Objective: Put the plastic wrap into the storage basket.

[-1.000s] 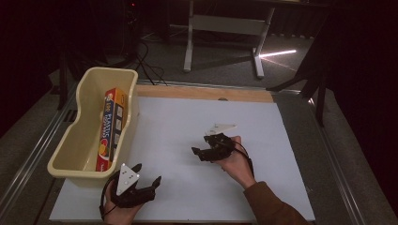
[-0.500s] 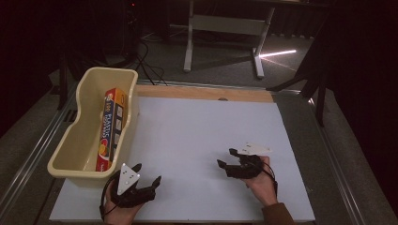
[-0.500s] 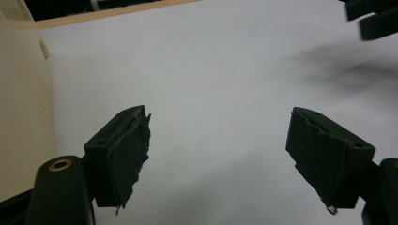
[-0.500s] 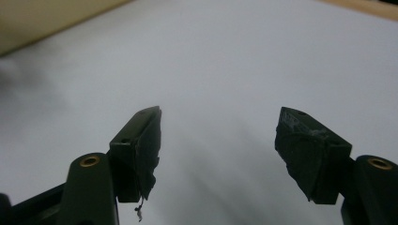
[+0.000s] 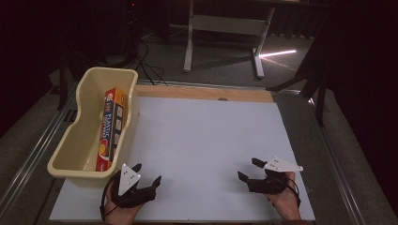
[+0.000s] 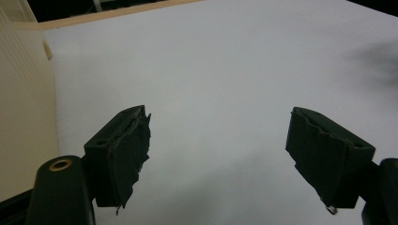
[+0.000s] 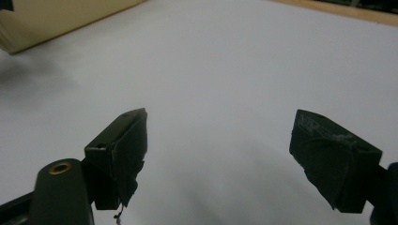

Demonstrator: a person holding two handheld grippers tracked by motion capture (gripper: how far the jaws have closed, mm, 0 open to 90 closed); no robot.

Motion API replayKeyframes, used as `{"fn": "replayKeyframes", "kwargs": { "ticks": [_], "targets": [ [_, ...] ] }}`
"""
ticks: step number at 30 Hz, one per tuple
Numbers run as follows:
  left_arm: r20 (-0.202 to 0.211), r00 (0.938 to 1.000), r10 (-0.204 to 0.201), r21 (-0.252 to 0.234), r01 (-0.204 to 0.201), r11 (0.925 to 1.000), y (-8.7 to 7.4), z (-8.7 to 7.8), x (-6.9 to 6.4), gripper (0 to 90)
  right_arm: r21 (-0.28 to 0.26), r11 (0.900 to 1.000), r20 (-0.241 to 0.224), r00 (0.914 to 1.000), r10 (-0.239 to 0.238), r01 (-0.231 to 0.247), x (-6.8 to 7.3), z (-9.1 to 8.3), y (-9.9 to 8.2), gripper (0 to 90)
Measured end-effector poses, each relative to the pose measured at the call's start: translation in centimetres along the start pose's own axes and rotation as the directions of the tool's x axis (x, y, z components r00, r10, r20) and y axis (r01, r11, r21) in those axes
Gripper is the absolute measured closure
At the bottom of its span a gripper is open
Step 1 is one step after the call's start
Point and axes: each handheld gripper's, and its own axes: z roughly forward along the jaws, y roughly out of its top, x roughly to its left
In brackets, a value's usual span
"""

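A cream plastic tub (image 5: 77,140) stands at the table's left side, and a tall orange box (image 5: 111,126) lies inside it along its right wall. My left gripper (image 5: 146,173) rests open near the front edge, just right of the tub's near corner, with nothing between its jaws. In the left gripper view the tub's wall (image 6: 23,103) runs along the left and my left gripper (image 6: 218,140) faces bare white board. My right gripper (image 5: 249,169) stands open at the front right, empty. The right gripper view has my right gripper (image 7: 218,140) over white board, the tub (image 7: 56,16) far off.
The white board (image 5: 206,140) covers the table, with a wooden strip (image 5: 206,93) along its far edge. Metal rails run along both table sides. A desk frame (image 5: 225,28) and cables sit on the floor beyond.
My right gripper has drawn back from the board's middle to the front right corner area and stays open. The left gripper has not moved.
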Motion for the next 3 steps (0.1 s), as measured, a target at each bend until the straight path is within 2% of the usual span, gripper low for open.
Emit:
{"fn": "replayKeyframes", "kwargs": {
  "ticks": [3],
  "targets": [
    [0.000, 1.0000, 0.003, 0.004, -0.003, 1.0000, 0.02, 0.11, -0.02, 21.5, -0.024, 0.9997, -0.002, 1.0000, -0.006, 0.006, -0.11, -0.38, -0.07, 19.0]
  ]
}}
